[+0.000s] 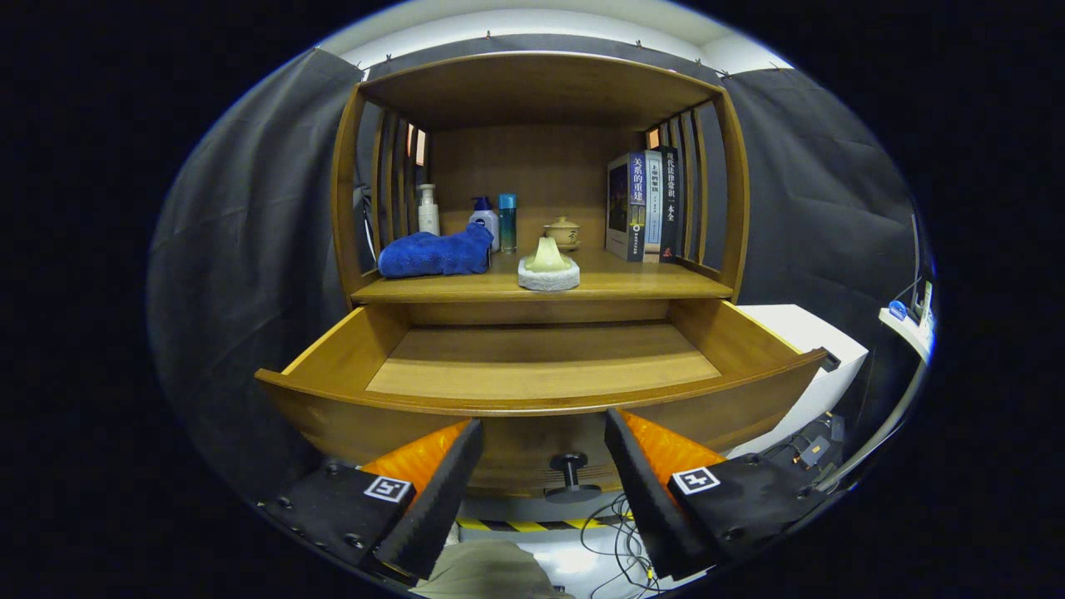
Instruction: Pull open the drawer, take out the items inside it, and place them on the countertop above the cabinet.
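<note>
Fingers spread wide and empty, flanking the drawer knob, just below the pulled-out drawer's front edge.

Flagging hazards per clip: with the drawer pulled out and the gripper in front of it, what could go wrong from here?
1. The open gripper straddles the drawer knob; moving forward may bump the drawer front.
2. The cream item on its white pad sits near the countertop edge; a nudge might tip it into the drawer.
3. Cables below could snag.
</note>
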`<state>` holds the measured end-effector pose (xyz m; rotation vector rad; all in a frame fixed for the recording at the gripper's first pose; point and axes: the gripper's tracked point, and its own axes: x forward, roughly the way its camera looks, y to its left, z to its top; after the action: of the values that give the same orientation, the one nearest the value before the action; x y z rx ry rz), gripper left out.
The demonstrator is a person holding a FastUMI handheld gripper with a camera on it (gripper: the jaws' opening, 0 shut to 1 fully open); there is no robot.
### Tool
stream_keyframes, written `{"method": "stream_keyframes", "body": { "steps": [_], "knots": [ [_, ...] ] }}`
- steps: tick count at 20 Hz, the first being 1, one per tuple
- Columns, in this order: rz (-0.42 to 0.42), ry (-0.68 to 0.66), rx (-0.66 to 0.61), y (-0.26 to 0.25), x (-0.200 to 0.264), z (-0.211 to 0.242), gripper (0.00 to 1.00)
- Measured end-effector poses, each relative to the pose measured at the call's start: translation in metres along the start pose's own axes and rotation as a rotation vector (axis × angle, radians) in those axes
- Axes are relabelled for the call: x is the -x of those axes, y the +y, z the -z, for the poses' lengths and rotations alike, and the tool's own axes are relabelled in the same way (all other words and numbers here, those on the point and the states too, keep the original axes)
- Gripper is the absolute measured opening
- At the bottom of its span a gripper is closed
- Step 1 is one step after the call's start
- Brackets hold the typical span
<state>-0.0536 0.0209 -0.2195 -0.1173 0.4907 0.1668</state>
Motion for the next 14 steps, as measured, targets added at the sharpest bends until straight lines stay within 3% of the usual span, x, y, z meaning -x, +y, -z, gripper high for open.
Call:
{"method": "stream_keyframes", "body": {
  "steps": [14],
  "knots": [
    [0.017,-0.023,0.011,0.006,-0.069,-0.036,0.99]
  ]
}}
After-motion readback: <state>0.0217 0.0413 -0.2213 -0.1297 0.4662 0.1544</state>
